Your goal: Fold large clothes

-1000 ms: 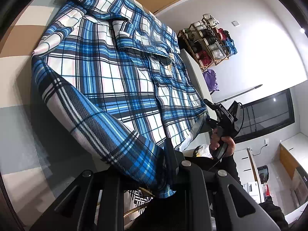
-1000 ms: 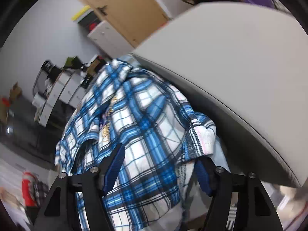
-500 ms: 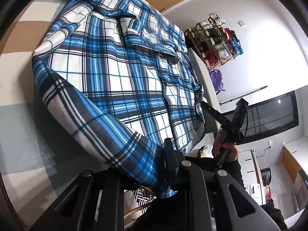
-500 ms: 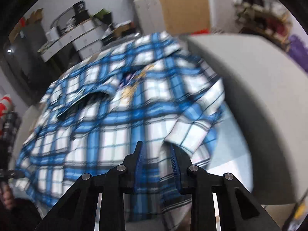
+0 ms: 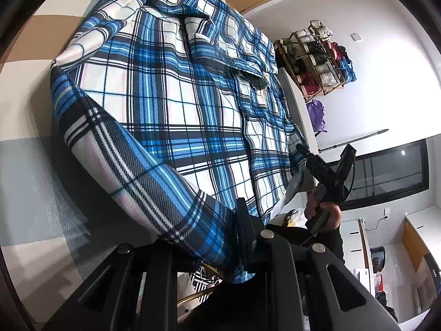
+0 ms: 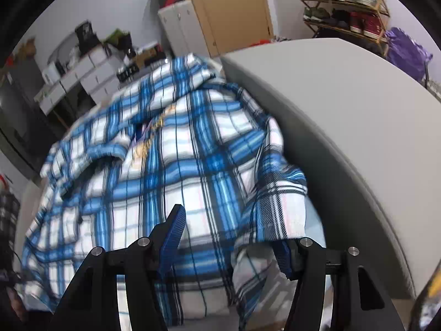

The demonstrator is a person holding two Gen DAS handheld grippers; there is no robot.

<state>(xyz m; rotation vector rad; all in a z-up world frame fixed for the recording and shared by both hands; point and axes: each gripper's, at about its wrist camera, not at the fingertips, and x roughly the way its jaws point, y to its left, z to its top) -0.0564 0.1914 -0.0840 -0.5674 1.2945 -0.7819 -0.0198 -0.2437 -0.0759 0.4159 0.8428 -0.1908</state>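
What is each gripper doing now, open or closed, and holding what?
Left gripper: closed on the plaid shirt, at its near edge.
Right gripper: open, with shirt fabric lying between its fingers, not clamped.

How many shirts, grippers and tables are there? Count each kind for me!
Plaid shirt: 1
Grippers: 2, the left gripper shut on the shirt's edge and the right gripper open over the shirt
Table: 1
Total: 4
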